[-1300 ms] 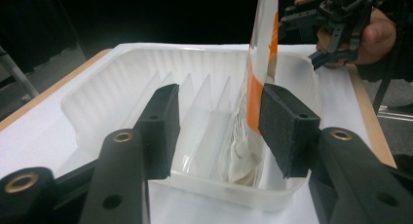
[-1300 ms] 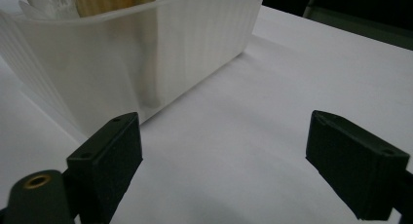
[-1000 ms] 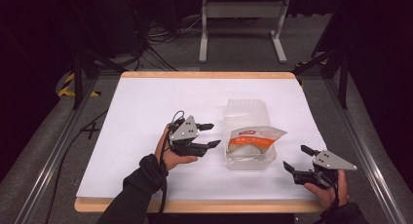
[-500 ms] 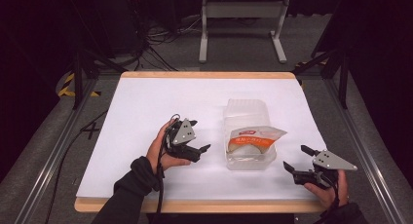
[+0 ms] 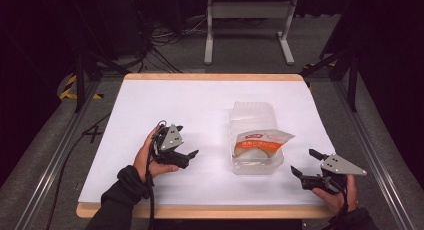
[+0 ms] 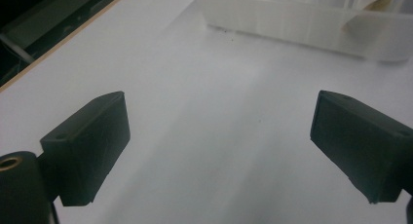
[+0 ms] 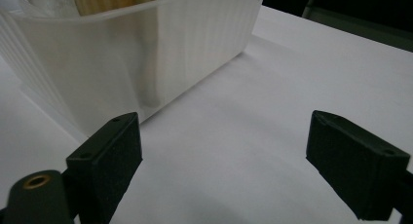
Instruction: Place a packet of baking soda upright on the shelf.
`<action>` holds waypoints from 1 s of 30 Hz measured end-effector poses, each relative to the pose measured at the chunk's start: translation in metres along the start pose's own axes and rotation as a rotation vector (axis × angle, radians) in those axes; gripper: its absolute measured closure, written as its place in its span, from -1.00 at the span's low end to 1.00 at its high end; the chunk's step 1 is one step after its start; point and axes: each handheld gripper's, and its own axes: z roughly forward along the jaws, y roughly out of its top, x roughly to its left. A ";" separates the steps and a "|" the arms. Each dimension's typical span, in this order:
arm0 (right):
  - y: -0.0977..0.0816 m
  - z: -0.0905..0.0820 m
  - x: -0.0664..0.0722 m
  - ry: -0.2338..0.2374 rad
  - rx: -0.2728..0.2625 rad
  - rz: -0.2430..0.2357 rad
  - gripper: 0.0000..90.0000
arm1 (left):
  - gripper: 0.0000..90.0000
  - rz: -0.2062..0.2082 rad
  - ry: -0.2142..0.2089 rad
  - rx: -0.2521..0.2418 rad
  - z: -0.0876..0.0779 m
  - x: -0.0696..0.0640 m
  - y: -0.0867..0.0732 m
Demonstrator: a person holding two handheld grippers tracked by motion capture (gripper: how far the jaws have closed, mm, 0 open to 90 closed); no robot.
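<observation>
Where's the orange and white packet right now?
In the high view, the packet lies in the open clear plastic container, right of the table's centre, between the left gripper and the right gripper.

Dim lab or recording studio, white-topped table (image 5: 200, 105) with wooden edge, aluminium frame rails (image 5: 50, 160), tangled floor cables (image 5: 165, 40), metal stand (image 5: 247, 20)

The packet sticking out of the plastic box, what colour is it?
The packet is white with an orange-red band across its top, clearest in the high view.
</observation>
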 end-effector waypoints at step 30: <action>0.000 0.000 0.001 -0.010 0.004 -0.015 -0.71 | -0.85 -0.104 0.122 0.041 -0.073 0.022 -0.080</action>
